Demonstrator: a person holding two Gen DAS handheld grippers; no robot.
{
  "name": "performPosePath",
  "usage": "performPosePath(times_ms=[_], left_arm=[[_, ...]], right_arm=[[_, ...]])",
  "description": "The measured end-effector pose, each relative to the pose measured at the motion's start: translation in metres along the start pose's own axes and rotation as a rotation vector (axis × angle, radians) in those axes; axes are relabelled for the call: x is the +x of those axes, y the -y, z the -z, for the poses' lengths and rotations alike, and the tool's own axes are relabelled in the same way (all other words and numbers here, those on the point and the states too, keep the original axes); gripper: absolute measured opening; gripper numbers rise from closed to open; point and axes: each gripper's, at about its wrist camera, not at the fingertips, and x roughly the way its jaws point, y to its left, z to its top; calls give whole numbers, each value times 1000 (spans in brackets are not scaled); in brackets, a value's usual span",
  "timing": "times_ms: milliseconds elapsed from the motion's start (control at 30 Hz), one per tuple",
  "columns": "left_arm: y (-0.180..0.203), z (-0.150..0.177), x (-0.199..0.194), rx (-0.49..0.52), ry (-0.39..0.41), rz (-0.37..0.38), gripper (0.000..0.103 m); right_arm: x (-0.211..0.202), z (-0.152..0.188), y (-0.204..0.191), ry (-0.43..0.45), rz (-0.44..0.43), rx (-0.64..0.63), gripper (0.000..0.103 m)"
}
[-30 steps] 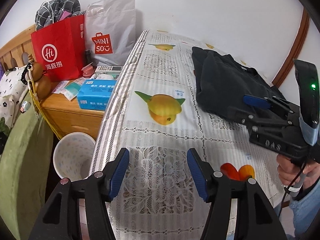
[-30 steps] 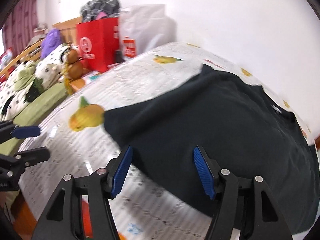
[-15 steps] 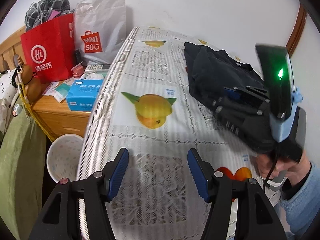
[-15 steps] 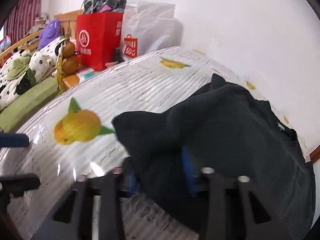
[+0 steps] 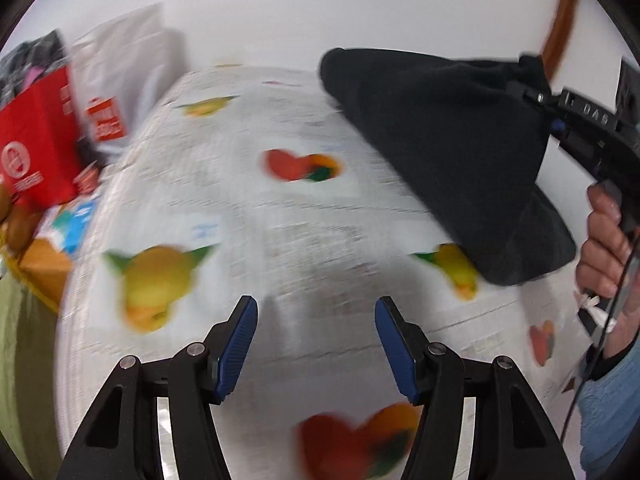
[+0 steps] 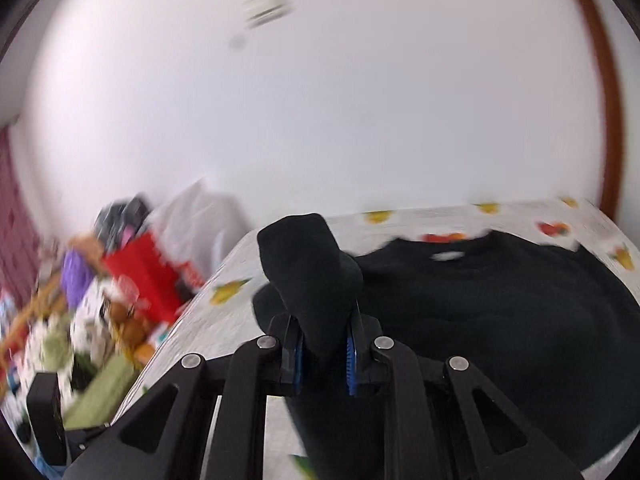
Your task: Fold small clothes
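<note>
Right wrist view shows one dark garment (image 6: 500, 300) spread over the table (image 6: 592, 216), filling the frame from about 3 to 6 o'clock, with one sleeve (image 6: 312, 276) drawn up off the cloth and standing toward 12 o'clock between the pads of the right gripper (image 6: 323, 354). Its jaws are closing, and the blue pads already press the fabric from both sides. In the left wrist view the same garment (image 5: 448, 152) hangs stretched from the right gripper (image 5: 536, 92) at 2 o'clock, its lower fold resting on the fruit-printed tablecloth (image 5: 248, 200). The left gripper (image 5: 316, 340) sits at 6 o'clock with jaws parted and nothing between them, well apart from the garment. One hand (image 5: 608, 240) of the person is visible at 3 o'clock. Count: one garment, two grippers, one red bag (image 5: 36, 140), one white bag (image 5: 120, 88). Risks, as judgement: the grip takes a bunched sleeve end, so the fabric may slip out if the lift goes on quickly; both views are motion-blurred. With only one side held, the body may drag and crease, spoiling the fold line. The cloth beneath could also be pulled askew.
</note>
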Motion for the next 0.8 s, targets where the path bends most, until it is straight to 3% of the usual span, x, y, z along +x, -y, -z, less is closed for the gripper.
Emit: performPosePath(times_ms=[267,400,500,633,767,800], left_arm=[[99,-12,30,122,-8,192,62],[141,-11,44,194,-20,207,63],[163,-13,61,228,-39,160,63],[182,-11,83,261,-86,107,63],[190,-7,85,278,-67,89,65],[191,-7,86,273,-68,91,65]], right_arm=[[-12,33,95,-78,92,91,16],[-14,50,118,-123,82,103,17],[-16,55,123,-139,68,82,19],[-25,50,129,-142,50,73,34],[-22,41,137,-142,1,91,64],[-17,39,138,-153,-12,103,64]])
